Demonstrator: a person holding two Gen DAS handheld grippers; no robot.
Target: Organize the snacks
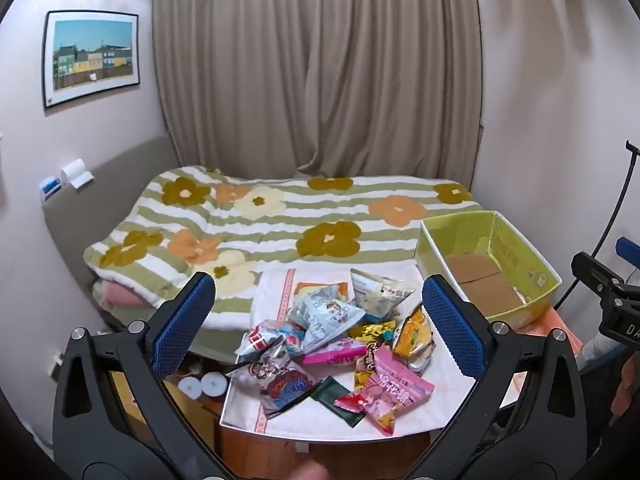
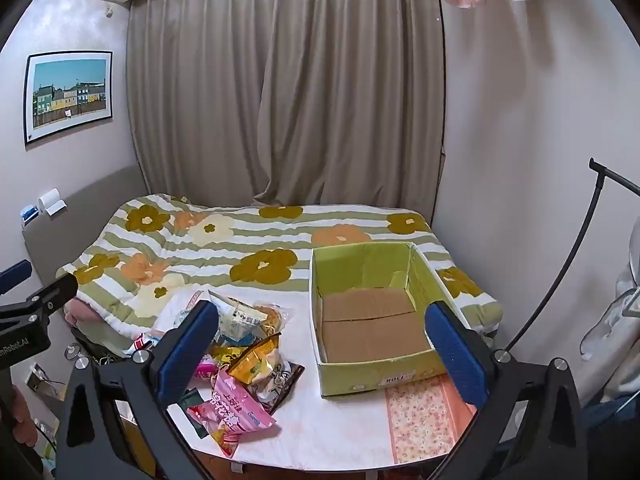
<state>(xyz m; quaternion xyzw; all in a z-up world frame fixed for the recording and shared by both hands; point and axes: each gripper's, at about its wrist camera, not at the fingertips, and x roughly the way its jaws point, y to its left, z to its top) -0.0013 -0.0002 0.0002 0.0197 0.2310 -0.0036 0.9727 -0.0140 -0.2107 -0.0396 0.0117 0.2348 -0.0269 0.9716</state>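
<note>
A heap of snack packets [image 1: 340, 340] lies on a small table covered by a white cloth [image 1: 304, 420]; a pink packet [image 1: 394, 398] is at its near side. The heap also shows in the right wrist view [image 2: 244, 364]. An open green cardboard box [image 1: 486, 264] stands empty at the table's right; in the right wrist view [image 2: 376, 312] it is straight ahead. My left gripper [image 1: 320, 328] is open and empty, held above the heap. My right gripper [image 2: 324, 352] is open and empty, in front of the box and above the cloth [image 2: 328, 424].
A bed with a flowered striped blanket [image 1: 280, 220] lies behind the table, with curtains [image 1: 316, 68] beyond. A black stand [image 2: 560, 272] and hanging clothes are at the right. The right gripper's body [image 1: 608, 296] shows at the left view's right edge.
</note>
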